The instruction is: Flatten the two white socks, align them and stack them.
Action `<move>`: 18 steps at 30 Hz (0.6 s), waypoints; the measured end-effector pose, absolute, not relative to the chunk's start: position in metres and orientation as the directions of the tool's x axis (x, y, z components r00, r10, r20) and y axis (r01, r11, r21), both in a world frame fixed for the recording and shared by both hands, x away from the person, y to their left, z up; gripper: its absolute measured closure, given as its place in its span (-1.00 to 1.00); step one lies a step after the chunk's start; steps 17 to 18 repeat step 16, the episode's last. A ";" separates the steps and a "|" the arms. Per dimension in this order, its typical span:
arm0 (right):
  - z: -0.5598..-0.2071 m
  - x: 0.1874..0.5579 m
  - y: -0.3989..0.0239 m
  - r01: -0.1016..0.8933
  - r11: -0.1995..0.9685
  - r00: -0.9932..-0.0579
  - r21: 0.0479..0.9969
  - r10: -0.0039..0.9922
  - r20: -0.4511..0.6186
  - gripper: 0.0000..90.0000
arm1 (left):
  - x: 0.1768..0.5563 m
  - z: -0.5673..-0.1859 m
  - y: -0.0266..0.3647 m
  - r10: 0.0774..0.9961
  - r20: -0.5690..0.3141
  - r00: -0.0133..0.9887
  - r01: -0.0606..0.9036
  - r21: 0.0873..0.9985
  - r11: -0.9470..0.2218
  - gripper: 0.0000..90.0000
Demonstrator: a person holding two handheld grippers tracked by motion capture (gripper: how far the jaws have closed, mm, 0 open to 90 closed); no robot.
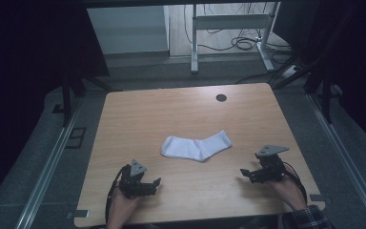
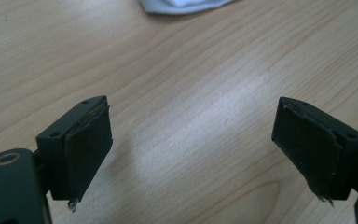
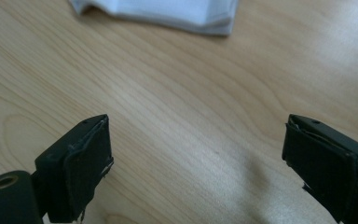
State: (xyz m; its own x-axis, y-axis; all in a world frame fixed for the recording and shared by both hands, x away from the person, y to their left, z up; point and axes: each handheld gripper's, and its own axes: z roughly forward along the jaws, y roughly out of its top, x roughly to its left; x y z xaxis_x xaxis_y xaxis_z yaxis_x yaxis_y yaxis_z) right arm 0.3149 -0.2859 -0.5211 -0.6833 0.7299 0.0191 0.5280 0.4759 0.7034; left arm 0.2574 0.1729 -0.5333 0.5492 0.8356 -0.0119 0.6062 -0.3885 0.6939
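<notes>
Hovering both grippers near the table's front edge, left and right, jaws wide apart, nothing held. The sock lies flat mid-table between and beyond them. Next, I reckon: reach in, pinch its ends.

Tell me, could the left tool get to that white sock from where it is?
Probably yes. The left tool stands open, and bare table lies between it and the sock; nothing blocks the way.
</notes>
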 end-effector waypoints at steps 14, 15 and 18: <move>-0.543 0.316 -0.285 0.525 0.479 -0.677 0.703 0.736 0.004 -0.95 | 0.258 -0.544 0.173 0.815 -0.032 0.579 0.609 0.682 -0.406 -0.73; -0.542 0.316 -0.285 0.526 0.478 -0.676 0.703 0.736 0.006 -0.95 | 0.258 -0.544 0.173 0.815 -0.032 0.578 0.609 0.682 -0.405 -0.73; -0.543 0.316 -0.285 0.525 0.479 -0.677 0.703 0.736 0.004 -0.95 | 0.258 -0.544 0.173 0.815 -0.032 0.579 0.609 0.682 -0.406 -0.73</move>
